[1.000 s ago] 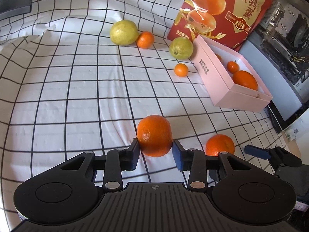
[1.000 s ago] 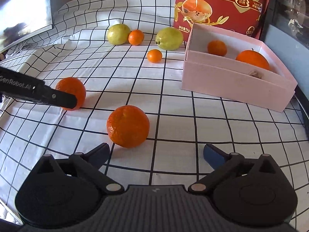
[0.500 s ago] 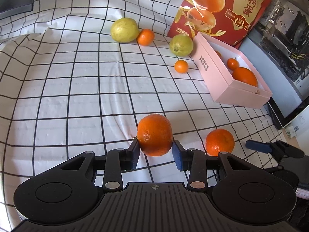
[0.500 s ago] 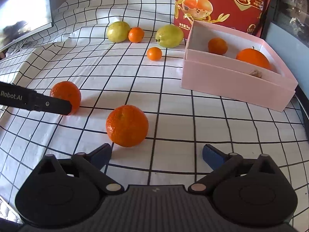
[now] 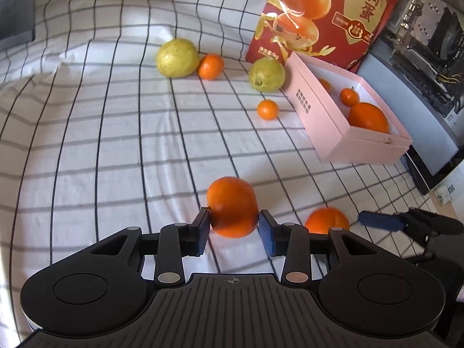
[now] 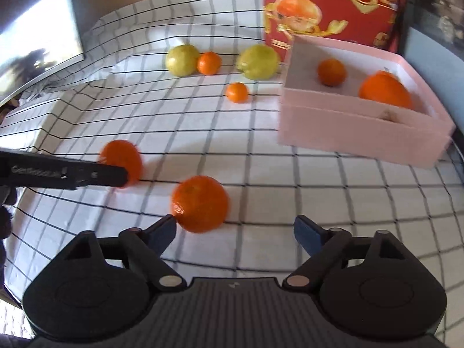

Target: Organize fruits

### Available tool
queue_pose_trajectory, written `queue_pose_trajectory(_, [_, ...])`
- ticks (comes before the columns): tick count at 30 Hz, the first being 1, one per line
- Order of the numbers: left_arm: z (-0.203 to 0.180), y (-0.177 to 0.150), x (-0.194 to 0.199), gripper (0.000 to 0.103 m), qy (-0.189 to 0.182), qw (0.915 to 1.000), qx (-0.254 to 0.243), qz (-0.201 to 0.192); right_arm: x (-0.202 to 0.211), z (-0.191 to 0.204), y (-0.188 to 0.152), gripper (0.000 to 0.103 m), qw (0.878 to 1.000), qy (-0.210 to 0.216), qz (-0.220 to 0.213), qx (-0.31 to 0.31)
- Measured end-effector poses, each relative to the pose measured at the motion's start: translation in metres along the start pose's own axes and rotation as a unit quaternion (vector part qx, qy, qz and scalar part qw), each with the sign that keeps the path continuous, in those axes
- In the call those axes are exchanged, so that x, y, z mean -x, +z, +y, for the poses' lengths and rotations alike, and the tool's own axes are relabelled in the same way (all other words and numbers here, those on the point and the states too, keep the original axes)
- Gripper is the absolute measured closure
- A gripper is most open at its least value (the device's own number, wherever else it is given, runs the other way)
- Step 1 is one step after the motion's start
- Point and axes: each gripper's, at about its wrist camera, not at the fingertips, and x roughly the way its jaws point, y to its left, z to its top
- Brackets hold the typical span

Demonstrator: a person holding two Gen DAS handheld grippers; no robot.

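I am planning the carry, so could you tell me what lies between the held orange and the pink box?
Only bare checked cloth lies between the orange in the left gripper and the pink box, seen in the left wrist view.

The red bag [image 6: 333, 8] is cut off at the top edge; the pink box [image 6: 362, 133] is motion-blurred

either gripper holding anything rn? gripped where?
Left gripper holds an orange, pads on its two opposite sides. Right gripper is open, holding nothing; a second orange sits by its left finger.
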Motion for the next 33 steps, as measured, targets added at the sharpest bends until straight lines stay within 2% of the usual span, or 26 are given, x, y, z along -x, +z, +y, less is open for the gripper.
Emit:
queue_pose_trajectory(5, [-0.015, 0.019, -0.015, 0.060, 0.034, 0.9986, -0.039, -0.012, -0.013, 0.013, 0.007, 0.029, 1.000, 0.001, 0.006, 0.019])
queue_pose_trajectory(10, [-0.020, 0.032, -0.027, 0.059, 0.040, 0.9982, -0.044, -0.012, -0.011, 0.016, 0.010, 0.052, 1.000, 0.015, 0.013, 0.024])
queue_pose_trajectory(13, [-0.022, 0.036, -0.033, 0.058, 0.044, 0.9977, -0.050, -0.012, -0.008, 0.018, 0.008, 0.057, 0.999, 0.017, 0.019, 0.031])
queue_pose_trajectory(17, [-0.020, 0.038, -0.039, 0.058, 0.050, 0.9971, -0.057, -0.007, -0.001, 0.018, 0.004, 0.057, 0.999, 0.013, 0.018, 0.035])
queue_pose_trajectory(24, [-0.010, 0.041, -0.041, 0.055, 0.032, 0.9983, -0.049, -0.005, 0.011, 0.011, -0.005, 0.057, 0.999, 0.008, 0.014, 0.042])
queue_pose_trajectory(33, [-0.004, 0.045, -0.046, 0.056, 0.017, 0.9990, -0.041, -0.012, 0.003, 0.015, -0.003, 0.057, 0.999, 0.006, 0.018, 0.043])
